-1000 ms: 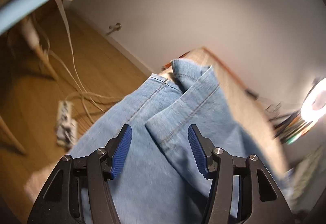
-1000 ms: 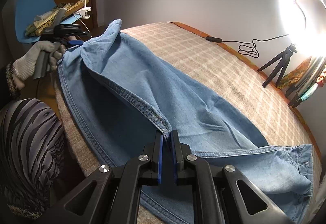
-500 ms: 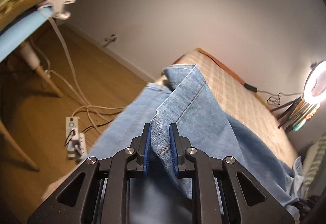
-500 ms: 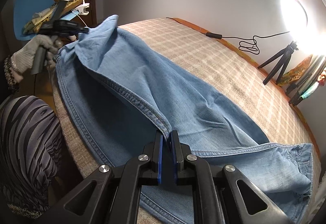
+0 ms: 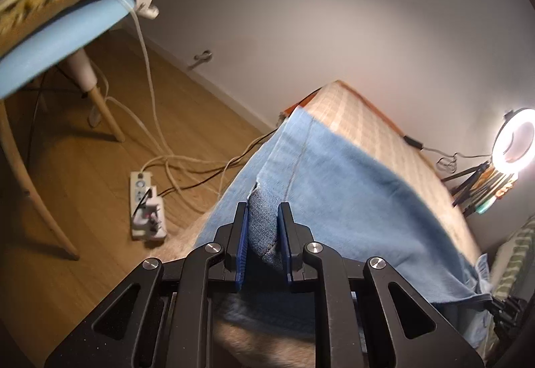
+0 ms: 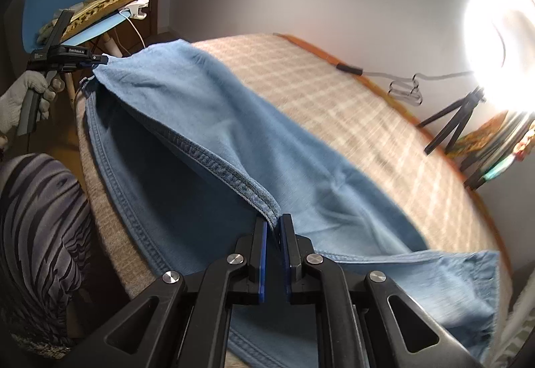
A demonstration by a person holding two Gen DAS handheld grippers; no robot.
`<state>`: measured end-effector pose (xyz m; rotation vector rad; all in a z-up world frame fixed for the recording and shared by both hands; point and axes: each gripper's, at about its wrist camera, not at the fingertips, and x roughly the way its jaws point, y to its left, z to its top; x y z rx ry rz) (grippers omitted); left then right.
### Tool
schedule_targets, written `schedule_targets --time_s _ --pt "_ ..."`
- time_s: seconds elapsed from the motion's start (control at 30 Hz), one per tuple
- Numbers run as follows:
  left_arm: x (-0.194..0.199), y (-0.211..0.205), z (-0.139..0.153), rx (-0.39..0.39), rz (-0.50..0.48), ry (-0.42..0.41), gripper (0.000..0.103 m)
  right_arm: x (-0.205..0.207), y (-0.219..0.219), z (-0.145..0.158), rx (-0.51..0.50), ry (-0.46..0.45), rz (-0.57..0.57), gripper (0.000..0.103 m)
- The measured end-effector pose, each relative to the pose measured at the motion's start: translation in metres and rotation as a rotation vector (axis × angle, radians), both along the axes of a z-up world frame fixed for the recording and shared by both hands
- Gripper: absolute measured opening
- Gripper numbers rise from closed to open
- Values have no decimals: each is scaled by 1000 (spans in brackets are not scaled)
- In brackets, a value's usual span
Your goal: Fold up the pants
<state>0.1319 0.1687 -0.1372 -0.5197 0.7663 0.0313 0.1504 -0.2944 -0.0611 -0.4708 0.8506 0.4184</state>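
Observation:
Light blue denim pants [image 6: 234,133] lie across a bed with a beige checked cover [image 6: 334,100]. My right gripper [image 6: 273,227] is shut on the seamed edge of the upper pant leg and holds it lifted off the lower leg. My left gripper [image 5: 262,217] is shut on the hem end of the same leg, which stretches away from it as a taut sheet [image 5: 351,184]. In the right wrist view the left gripper [image 6: 100,59] shows at the far left, held by a gloved hand [image 6: 20,100]. The waist end [image 6: 451,284] lies at the lower right.
A blue chair [image 5: 50,47] with a leopard-print cloth and a clip lamp stands left of the bed. A power strip [image 5: 147,207] and cables lie on the wooden floor. A ring light on a tripod [image 6: 495,50] stands beyond the bed. My striped sleeve [image 6: 36,234] is at lower left.
My left gripper closed on the hem end of the leg and lifted it, pulling the upper leg taut. The right gripper stayed shut on the seam and rose slightly.

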Motion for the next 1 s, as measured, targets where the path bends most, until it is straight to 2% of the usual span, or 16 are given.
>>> schedule_targets --time_s 0.13,0.23,0.3,0.47,0.53,0.67,0.77,0.9,1.0 --pt "-5 2 36 34 -27 -68 15 -6 -2 28 16 -59 2 5" --pt "-12 8 39 35 -30 -76 15 -17 -3 41 29 -78 27 5" --pt "-16 11 22 22 -28 -34 15 -23 -1 30 20 -51 41 5" --pt "-19 17 -29 14 -1 78 15 -30 7 -23 -13 64 63 5" --pt "-22 16 -33 10 1 82 15 -33 6 -32 -12 80 61 5" --pt "-19 9 -29 75 -30 99 15 -31 -3 -39 48 128 40 5" --pt "-17 8 -24 92 -25 120 20 -29 -7 -46 85 151 19 5" --pt "-21 0 -7 139 -14 102 24 -26 -20 -43 188 175 -18 12" --pt "-22 -12 8 181 -38 76 31 -30 -29 -32 239 146 -51 34"
